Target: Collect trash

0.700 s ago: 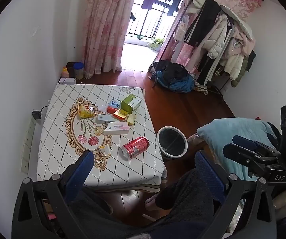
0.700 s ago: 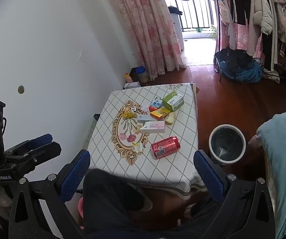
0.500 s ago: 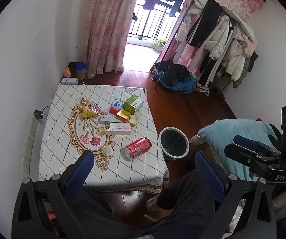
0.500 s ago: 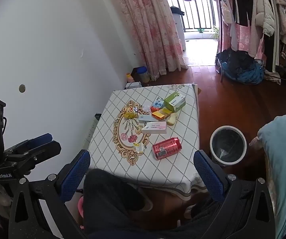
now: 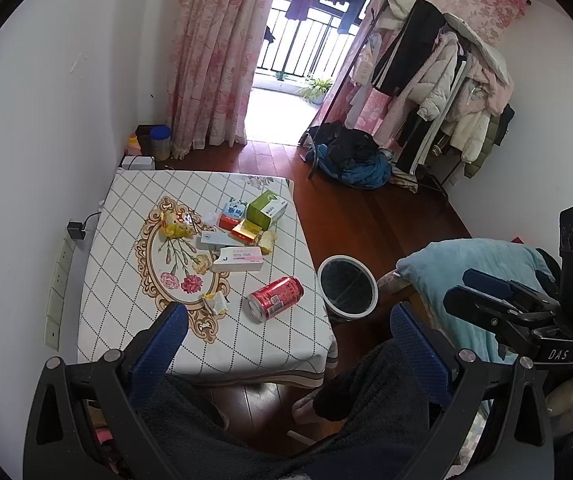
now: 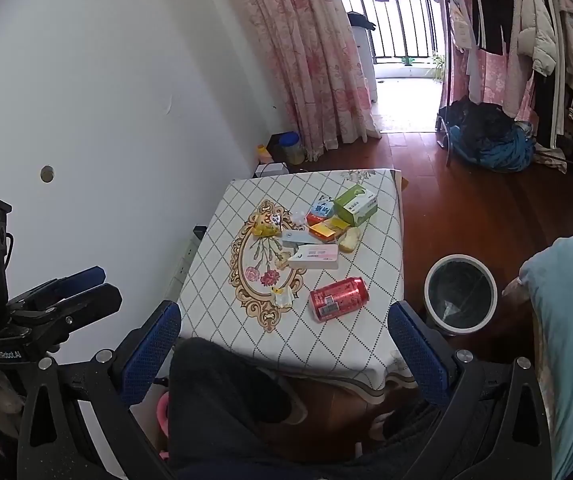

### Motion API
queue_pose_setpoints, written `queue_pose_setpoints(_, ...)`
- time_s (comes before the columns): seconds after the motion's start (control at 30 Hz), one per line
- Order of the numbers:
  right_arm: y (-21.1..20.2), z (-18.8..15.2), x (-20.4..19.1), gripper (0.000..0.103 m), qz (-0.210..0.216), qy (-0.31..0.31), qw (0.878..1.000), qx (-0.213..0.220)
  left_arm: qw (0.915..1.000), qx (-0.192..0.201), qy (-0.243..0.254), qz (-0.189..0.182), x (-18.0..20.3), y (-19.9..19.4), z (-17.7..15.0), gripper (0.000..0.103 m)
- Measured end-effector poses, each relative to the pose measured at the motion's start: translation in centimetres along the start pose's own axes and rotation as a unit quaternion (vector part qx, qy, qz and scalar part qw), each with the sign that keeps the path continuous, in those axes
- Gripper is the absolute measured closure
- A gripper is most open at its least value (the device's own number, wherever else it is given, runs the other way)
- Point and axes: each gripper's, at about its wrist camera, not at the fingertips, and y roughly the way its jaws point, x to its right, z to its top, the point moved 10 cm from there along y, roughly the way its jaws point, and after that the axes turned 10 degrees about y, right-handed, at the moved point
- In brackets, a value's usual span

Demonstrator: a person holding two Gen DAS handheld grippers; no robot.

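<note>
While both tools (image 5: 286, 336) (image 6: 284, 334) gape, can (image 5: 275, 298) near edge

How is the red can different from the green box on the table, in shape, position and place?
The red can is a cylinder lying on its side; the green box is rectangular and rests on a flat face. The red can lies alone near the table's front, while the green box sits farther back, close against other small packages. Both lie on the checked tablecloth, on the side toward the bin.
</note>
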Motion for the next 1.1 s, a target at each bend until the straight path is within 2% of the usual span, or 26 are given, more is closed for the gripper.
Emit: queue_pose_setpoints(1.1,-0.2,0.1,-0.2,0.000,-0.001,-0.004,1.000,0.008,1.0000,0.003,0.004,-0.004,1.4,0.0,0.4,0.000)
